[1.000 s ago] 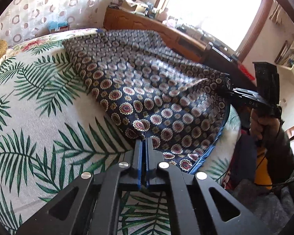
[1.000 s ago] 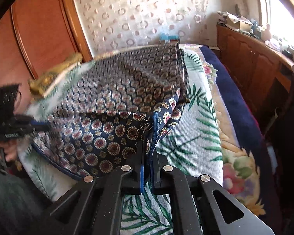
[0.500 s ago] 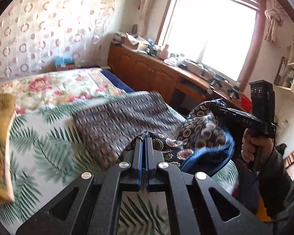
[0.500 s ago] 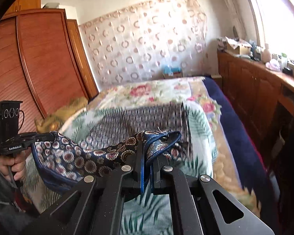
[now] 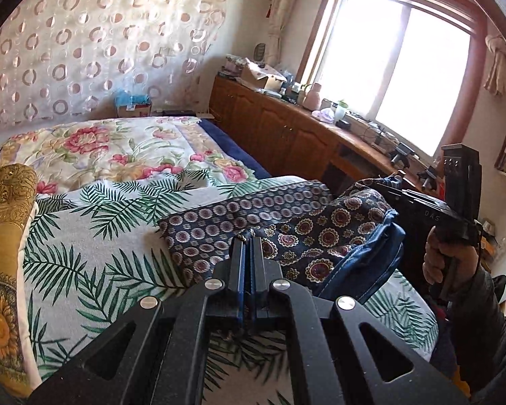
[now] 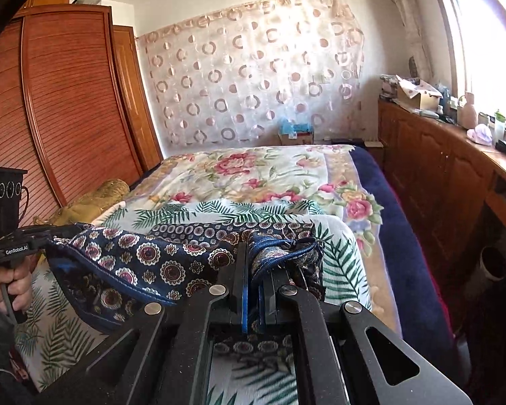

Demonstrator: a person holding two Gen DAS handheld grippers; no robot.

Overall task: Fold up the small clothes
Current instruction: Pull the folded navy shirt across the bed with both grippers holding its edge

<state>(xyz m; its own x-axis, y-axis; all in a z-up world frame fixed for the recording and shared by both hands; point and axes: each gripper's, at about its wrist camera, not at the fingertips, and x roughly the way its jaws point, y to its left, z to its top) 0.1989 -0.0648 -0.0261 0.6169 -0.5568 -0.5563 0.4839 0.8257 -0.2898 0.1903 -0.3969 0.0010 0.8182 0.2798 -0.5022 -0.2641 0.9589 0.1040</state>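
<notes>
Navy cloth with a medallion print point(image 5: 307, 236) hangs lifted between both tongs above the bed point(image 5: 94, 236), its far part lying on the palm-leaf cover. Left tongs point(image 5: 252, 238) are pinched on one edge; right tongs point(image 6: 253, 253) clamp a bunched blue-hemmed corner. What garment it is seems unclear from here.
</notes>
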